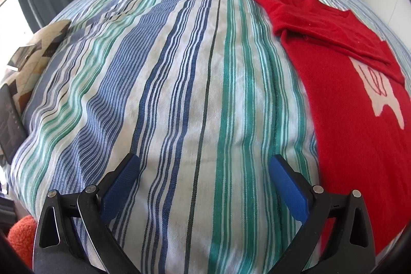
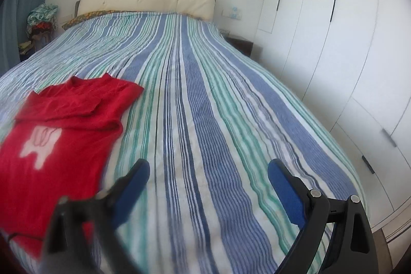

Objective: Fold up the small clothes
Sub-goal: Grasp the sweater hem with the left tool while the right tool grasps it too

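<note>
1. The jaws of the left gripper (image 1: 204, 166) are held wide apart, and nothing is gripped between them. The jaws of the right gripper (image 2: 208, 171) are also spread wide and nothing is held.
2. Both grippers are kept above the striped bedspread (image 1: 179, 94), near the foot of the bed.
3. The red sweater (image 1: 341, 84) is laid flat on the bed, between the two grippers. It is seen to the right in the left wrist view and to the left in the right wrist view (image 2: 56, 135).
4. Its sleeves look folded in across the chest, above a white picture (image 2: 41, 143). The lower part is not yet folded up, so the job is judged to be partly done.
5. The sweater looks soft, light and floppy. It is likely to bend and sag when lifted, and nothing in it can be broken.
6. A good hold could be taken at the two bottom corners of the hem, one for each gripper.
7. No box or basket is seen. A heap of clothes (image 2: 42, 17) is piled beside the bed head.
</note>
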The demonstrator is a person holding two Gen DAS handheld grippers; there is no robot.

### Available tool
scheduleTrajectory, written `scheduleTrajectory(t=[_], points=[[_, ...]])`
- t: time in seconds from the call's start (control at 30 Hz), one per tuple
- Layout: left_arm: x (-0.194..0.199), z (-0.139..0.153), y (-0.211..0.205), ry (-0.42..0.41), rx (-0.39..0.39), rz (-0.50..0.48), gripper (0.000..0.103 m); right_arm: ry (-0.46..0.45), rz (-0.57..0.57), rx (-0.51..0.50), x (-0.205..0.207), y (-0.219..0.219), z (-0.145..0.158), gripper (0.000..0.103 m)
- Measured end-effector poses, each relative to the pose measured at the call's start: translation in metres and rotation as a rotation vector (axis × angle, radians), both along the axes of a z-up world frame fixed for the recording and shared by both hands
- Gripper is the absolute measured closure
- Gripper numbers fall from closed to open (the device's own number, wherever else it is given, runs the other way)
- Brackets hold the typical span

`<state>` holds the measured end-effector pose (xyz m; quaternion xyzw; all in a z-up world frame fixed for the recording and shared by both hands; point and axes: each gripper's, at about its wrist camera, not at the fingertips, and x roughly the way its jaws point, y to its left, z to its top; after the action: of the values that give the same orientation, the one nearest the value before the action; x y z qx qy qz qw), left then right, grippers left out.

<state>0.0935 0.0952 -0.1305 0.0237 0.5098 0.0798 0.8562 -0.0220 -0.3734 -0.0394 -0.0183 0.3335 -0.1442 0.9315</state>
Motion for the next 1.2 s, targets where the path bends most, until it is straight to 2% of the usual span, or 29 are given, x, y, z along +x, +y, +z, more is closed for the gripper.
scheduleTrajectory(t=[0.1, 0.17, 0.23, 0.27, 0.3, 0.33, 0.37, 0.43, 0.5, 0.57, 0.6, 0.63, 0.7, 0.73, 0.77, 0.8, 0.83, 0.93, 1.03, 1.13, 1.2], points=[[-0.023, 0.029, -0.008, -0.023, -0.088, -0.081, 0.002, -0.094, 0.109, -0.082, -0.043, 0.003, 0.064, 0.010], [-0.040, 0.038, -0.021, -0.004, -0.156, -0.150, 0.002, -0.144, 0.254, -0.081, -0.077, 0.007, 0.104, 0.007], [-0.050, 0.035, -0.037, 0.038, -0.231, -0.198, 0.002, -0.129, 0.453, 0.045, -0.099, 0.012, 0.129, 0.000], [-0.054, 0.029, -0.045, 0.071, -0.274, -0.213, 0.003, -0.075, 0.537, 0.144, -0.102, 0.015, 0.131, 0.000], [-0.056, 0.023, -0.053, 0.105, -0.314, -0.224, 0.003, -0.011, 0.588, 0.258, -0.099, 0.019, 0.125, 0.000], [-0.058, 0.016, -0.060, 0.135, -0.351, -0.233, 0.008, 0.047, 0.610, 0.371, -0.094, 0.023, 0.112, 0.000], [-0.061, 0.009, -0.068, 0.162, -0.376, -0.242, 0.020, 0.099, 0.611, 0.470, -0.086, 0.029, 0.095, 0.000], [-0.063, -0.001, -0.078, 0.200, -0.371, -0.252, 0.026, 0.199, 0.594, 0.647, -0.067, 0.045, 0.050, 0.001], [-0.064, -0.003, -0.083, 0.199, -0.351, -0.264, 0.026, 0.335, 0.517, 0.769, -0.044, 0.059, -0.002, 0.003], [-0.068, -0.004, -0.086, 0.210, -0.355, -0.269, 0.027, 0.470, 0.411, 0.853, -0.030, 0.068, -0.053, 0.010], [-0.069, -0.004, -0.086, 0.212, -0.365, -0.264, 0.028, 0.510, 0.370, 0.884, -0.025, 0.070, -0.072, 0.018], [-0.068, -0.006, -0.086, 0.218, -0.374, -0.257, 0.030, 0.527, 0.347, 0.918, -0.022, 0.071, -0.087, 0.021], [-0.068, -0.011, -0.086, 0.234, -0.380, -0.247, 0.037, 0.541, 0.333, 0.965, -0.017, 0.076, -0.104, 0.032], [-0.067, -0.013, -0.085, 0.240, -0.380, -0.236, 0.044, 0.553, 0.340, 0.985, -0.016, 0.080, -0.109, 0.044], [-0.065, -0.014, -0.083, 0.246, -0.388, -0.221, 0.064, 0.576, 0.351, 1.001, -0.016, 0.084, -0.113, 0.065], [-0.063, -0.016, -0.081, 0.251, -0.417, -0.209, 0.081, 0.598, 0.352, 0.999, -0.014, 0.087, -0.117, 0.078], [-0.061, -0.017, -0.077, 0.264, -0.466, -0.196, 0.099, 0.610, 0.342, 0.985, -0.014, 0.087, -0.118, 0.098], [-0.062, 0.000, -0.069, 0.219, -0.548, -0.162, 0.101, 0.561, 0.338, 1.014, -0.015, 0.081, -0.109, 0.098], [-0.047, 0.033, -0.058, 0.117, -0.695, -0.127, 0.101, 0.442, 0.358, 1.044, -0.007, 0.070, -0.079, 0.098], [0.004, 0.061, -0.046, 0.007, -0.767, -0.107, 0.101, 0.325, 0.357, 1.058, 0.022, 0.060, -0.054, 0.098], [0.051, 0.072, -0.039, -0.055, -0.771, -0.086, 0.101, 0.273, 0.351, 1.039, 0.060, 0.054, -0.043, 0.098]])
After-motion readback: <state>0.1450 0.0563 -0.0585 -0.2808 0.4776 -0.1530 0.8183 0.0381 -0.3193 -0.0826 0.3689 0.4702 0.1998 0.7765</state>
